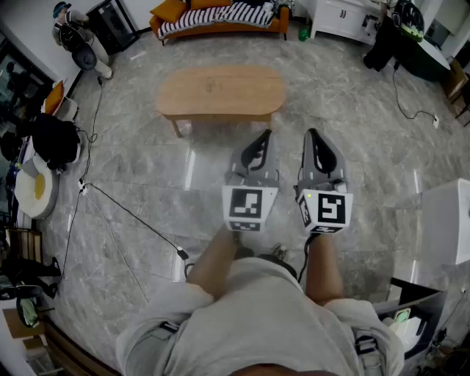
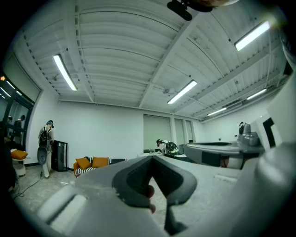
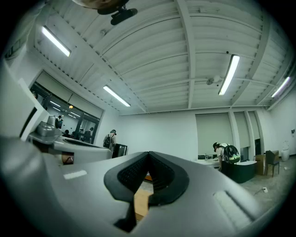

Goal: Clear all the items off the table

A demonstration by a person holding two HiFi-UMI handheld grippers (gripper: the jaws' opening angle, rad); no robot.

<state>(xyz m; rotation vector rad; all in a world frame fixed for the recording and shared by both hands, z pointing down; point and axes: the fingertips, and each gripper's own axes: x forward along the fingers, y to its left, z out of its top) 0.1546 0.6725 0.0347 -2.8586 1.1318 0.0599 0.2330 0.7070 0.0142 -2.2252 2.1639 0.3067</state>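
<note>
The low oval wooden table (image 1: 220, 92) stands bare on the grey marble floor ahead of me; I see no items on its top. My left gripper (image 1: 265, 135) and right gripper (image 1: 311, 134) are held side by side in the air short of the table's near edge, both pointing towards it. In the left gripper view the jaws (image 2: 151, 157) meet at the tip with nothing between them. In the right gripper view the jaws (image 3: 149, 153) are likewise closed and empty, and a strip of the wooden table (image 3: 141, 203) shows through the gap below them.
An orange sofa (image 1: 220, 18) with a striped blanket stands behind the table, with a white cabinet (image 1: 345, 18) to its right. Black cables (image 1: 125, 213) run over the floor at left. A white box (image 1: 448, 220) sits at right. People (image 2: 45, 148) stand far off.
</note>
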